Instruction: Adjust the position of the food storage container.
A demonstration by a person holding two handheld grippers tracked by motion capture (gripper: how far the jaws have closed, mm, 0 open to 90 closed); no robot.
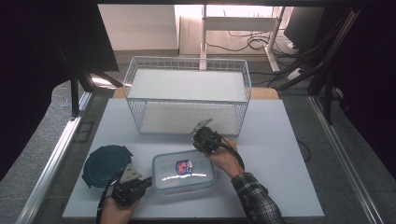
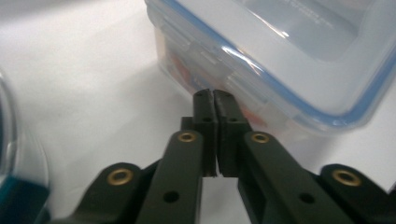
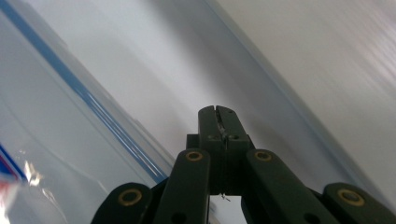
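A clear rectangular food box (image 1: 183,172) with a blue-sealed lid lies near the table's front, a red and blue packet inside it. My left gripper (image 1: 145,182) sits at the box's front left corner, jaws shut with nothing between them. In the left gripper view its tips (image 2: 214,93) reach the box's side clip (image 2: 219,60). My right gripper (image 1: 201,142) hovers over the box's far right corner, shut and empty. The right gripper view shows its closed tips (image 3: 218,110) just above the lid's edge (image 3: 93,100), blurred by motion.
A round dark blue lid (image 1: 104,163) lies to the left of the box, close to my left hand. A white wire basket (image 1: 187,95) stands behind the box at the table's back. Bare white tabletop (image 1: 275,154) spreads to the right.
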